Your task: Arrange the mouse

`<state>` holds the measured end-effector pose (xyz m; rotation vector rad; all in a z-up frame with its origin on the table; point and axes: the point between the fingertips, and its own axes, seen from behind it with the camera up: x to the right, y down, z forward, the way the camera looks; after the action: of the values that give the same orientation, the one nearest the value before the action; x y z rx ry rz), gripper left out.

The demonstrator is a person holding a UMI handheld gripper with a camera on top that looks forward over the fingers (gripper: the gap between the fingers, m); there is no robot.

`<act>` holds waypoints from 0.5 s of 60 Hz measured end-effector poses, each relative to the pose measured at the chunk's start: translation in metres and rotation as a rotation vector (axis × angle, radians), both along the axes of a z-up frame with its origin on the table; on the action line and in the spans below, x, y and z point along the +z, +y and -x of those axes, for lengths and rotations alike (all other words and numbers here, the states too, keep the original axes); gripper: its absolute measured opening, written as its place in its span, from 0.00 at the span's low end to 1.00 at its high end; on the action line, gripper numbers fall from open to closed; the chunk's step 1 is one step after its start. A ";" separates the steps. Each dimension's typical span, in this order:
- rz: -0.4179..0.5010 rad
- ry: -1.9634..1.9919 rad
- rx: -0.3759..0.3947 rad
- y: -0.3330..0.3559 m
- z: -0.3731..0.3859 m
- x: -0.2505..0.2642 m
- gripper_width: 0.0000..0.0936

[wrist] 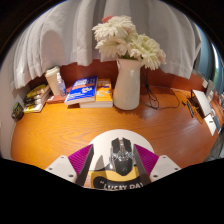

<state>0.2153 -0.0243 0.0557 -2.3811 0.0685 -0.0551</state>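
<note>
A black mouse point(122, 156) lies on a yellow and white mouse pad point(103, 180) printed "LUCKY DAY", on the wooden desk point(60, 130). My gripper point(115, 152) is low over the pad with the mouse between its fingers. The right finger point(140, 155) is close against the mouse's side. A strip of pad shows between the mouse and the left finger point(90, 157). The fingers are open about the mouse, which rests on the pad.
A white vase point(127, 84) of pale flowers stands beyond the fingers at mid-desk. Books point(84, 93) and a small box point(55, 81) lie to its left. White devices point(203, 104) and cables sit at the right. Curtains hang behind.
</note>
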 end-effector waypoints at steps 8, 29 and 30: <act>-0.080 0.004 0.027 -0.029 0.049 0.064 0.93; -0.223 0.087 0.118 -0.125 0.182 0.183 0.92; -0.226 0.085 0.123 -0.130 0.185 0.186 0.92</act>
<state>0.0306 -0.1540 0.2413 -2.1564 -0.0298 0.1075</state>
